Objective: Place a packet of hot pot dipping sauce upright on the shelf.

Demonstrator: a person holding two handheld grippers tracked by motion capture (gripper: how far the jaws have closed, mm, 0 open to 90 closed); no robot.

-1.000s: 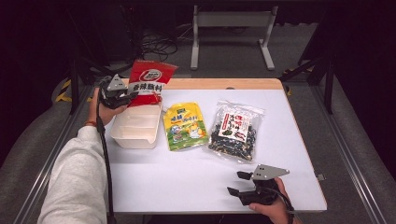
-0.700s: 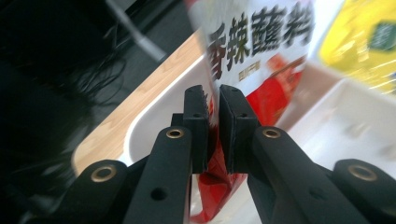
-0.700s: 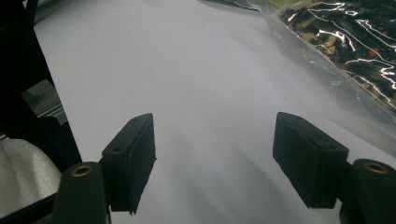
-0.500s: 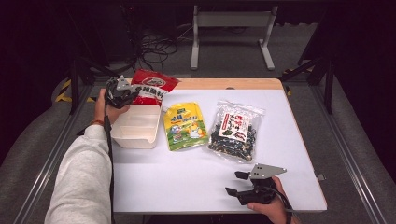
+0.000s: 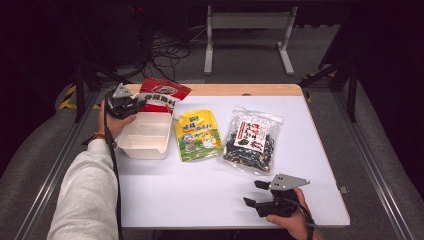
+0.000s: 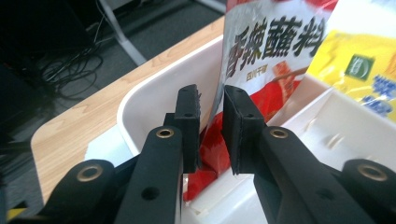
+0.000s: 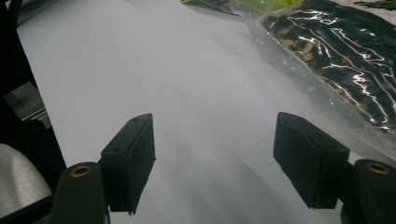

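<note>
Lowered since a second ago, the red packet (image 6: 261, 60) now stands in the white box (image 5: 145, 137); my left jaws, just reopening, straddle it; my right jaws hang spread.

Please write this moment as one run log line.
left gripper: fingers just opened, red printed plastic packet between them, in white plastic tray | right gripper: open, empty, above white table

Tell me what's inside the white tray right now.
The red packet's lower end dips into the white tray, between the left gripper's jaws. The tray's near compartments look bare. The floor under the packet is covered.
</note>
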